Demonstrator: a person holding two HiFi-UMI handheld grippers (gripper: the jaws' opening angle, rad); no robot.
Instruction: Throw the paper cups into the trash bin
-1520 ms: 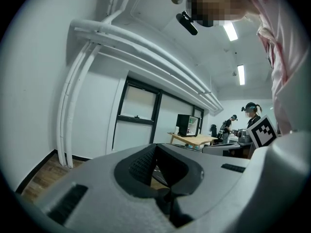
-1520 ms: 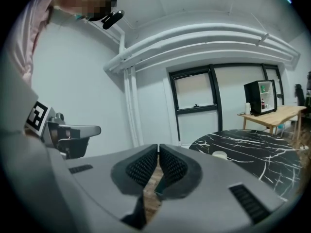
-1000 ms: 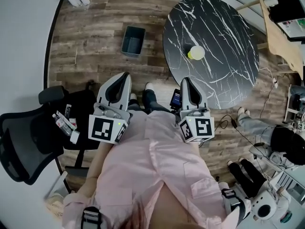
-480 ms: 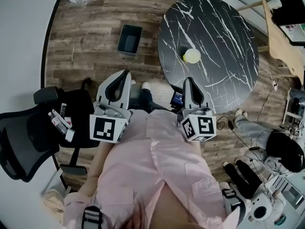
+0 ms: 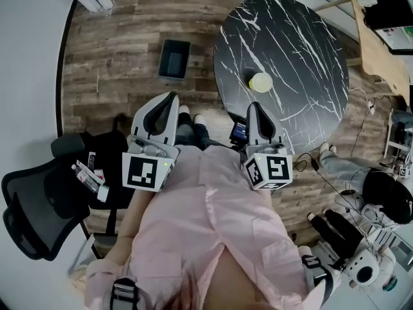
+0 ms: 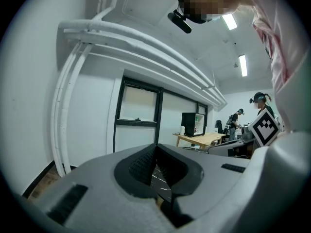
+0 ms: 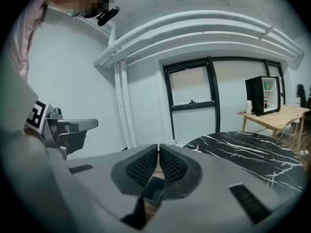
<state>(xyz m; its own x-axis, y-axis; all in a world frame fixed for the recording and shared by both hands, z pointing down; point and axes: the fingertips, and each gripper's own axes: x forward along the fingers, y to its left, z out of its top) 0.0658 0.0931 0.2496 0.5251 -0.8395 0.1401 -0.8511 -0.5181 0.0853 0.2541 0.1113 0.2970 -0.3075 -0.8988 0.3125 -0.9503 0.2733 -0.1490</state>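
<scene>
open wood floor (image 5: 122, 50) around trash bin (image 5: 175, 59); marble table (image 5: 310, 50) right, office chair (image 5: 29, 205) left

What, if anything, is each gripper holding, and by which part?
Nothing is held. The left gripper and the right gripper are both shut and empty; the paper cup sits untouched on the table.

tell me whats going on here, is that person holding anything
A person stands holding a gripper in each hand. The left gripper and the right gripper are both shut with nothing between their jaws. One paper cup stands untouched on the round black table just ahead of the right gripper. The trash bin sits on the wood floor to the table's left. Nothing has been picked up yet.
</scene>
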